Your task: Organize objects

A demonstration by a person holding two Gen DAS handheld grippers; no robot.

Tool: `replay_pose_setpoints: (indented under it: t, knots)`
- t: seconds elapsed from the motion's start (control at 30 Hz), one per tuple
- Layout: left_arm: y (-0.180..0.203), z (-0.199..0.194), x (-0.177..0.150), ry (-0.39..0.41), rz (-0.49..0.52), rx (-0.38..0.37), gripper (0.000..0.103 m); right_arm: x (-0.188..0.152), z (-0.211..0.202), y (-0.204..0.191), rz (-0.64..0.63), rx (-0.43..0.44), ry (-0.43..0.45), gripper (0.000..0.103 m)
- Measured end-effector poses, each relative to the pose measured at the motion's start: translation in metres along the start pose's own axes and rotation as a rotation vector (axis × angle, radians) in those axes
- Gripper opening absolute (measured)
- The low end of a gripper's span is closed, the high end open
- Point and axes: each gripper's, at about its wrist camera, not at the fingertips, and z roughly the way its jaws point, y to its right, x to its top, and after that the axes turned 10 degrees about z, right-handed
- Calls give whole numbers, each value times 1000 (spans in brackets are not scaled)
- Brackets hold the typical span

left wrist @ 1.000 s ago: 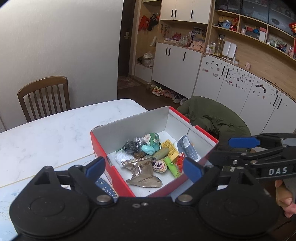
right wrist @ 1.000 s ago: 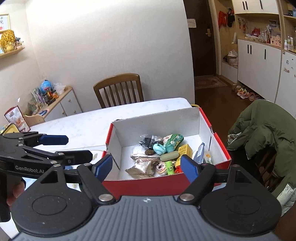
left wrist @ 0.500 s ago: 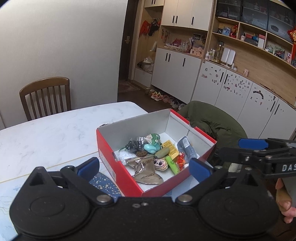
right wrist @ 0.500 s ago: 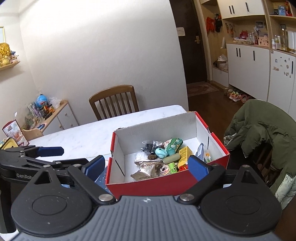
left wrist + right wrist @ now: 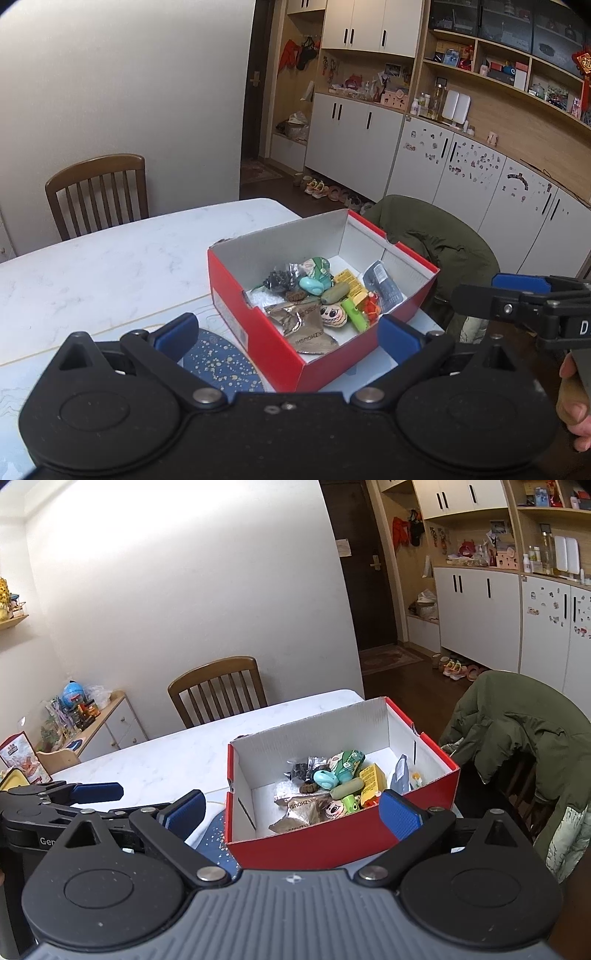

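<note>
The blue speckled mat [image 5: 221, 363] lies partly hidden behind the left gripper [image 5: 286, 334].

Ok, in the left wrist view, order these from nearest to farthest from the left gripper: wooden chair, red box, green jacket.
1. Red box: just ahead of the left gripper, on the table.
2. Green jacket: beyond the box, to the right.
3. Wooden chair: across the table, far left, by the wall.

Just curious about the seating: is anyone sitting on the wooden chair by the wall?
No, the wooden chair stands unoccupied behind the white table.
</note>
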Motion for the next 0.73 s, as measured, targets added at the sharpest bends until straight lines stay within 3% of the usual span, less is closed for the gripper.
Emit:
replay_pose_setpoints:
  t: [0.73]
  knots:
    - [-25, -3, -20, -26, -30, -3, 103, -16, -3, -19, 20, -15, -2, 101]
